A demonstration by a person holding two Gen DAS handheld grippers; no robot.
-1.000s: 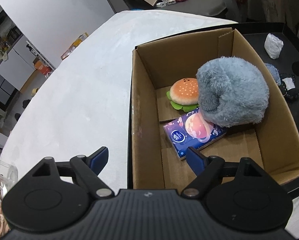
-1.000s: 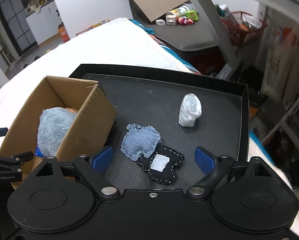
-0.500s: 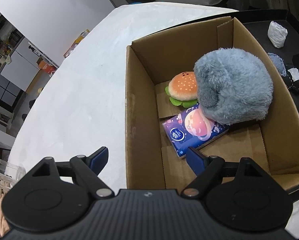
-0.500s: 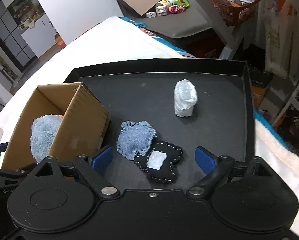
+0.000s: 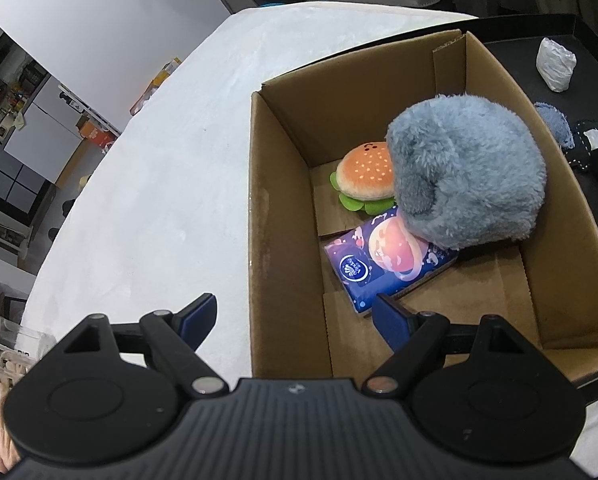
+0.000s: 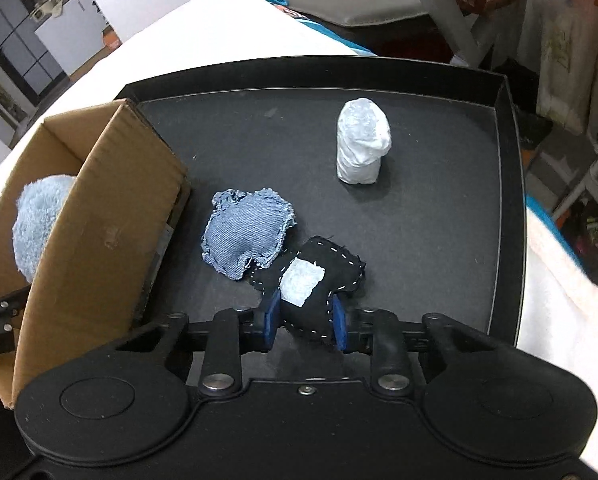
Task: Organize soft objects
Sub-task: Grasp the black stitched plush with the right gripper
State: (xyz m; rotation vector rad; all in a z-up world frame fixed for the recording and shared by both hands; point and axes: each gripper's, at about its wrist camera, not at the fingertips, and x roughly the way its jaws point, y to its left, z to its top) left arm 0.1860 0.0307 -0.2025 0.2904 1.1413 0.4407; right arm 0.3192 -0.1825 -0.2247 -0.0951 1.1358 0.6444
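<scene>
The right gripper (image 6: 304, 320) is clamped on the near end of the black stitched pouch (image 6: 319, 280) (a pale patch sits on its top), which lies on the black tray (image 6: 511, 208) near its near edge. Just beyond and touching it is the denim pouch (image 6: 247, 236), beside the cardboard box (image 6: 99, 216) that occupies the tray's left side. Farther back, well apart from both, a white wrapped bundle (image 6: 362, 142) stands upright toward the tray's far edge.

The left gripper (image 5: 293, 316) hangs with its fingers spread wide and holding nothing, over the near left wall of the box. Inside, nearest, lies a blue tissue pack (image 5: 383, 264); a fluffy grey-blue plush (image 5: 467, 176) rests partly on it against the right wall, and a burger plush (image 5: 365, 178) sits behind, touching the fluffy one. The tray rests on a white-covered table (image 5: 159, 184).
</scene>
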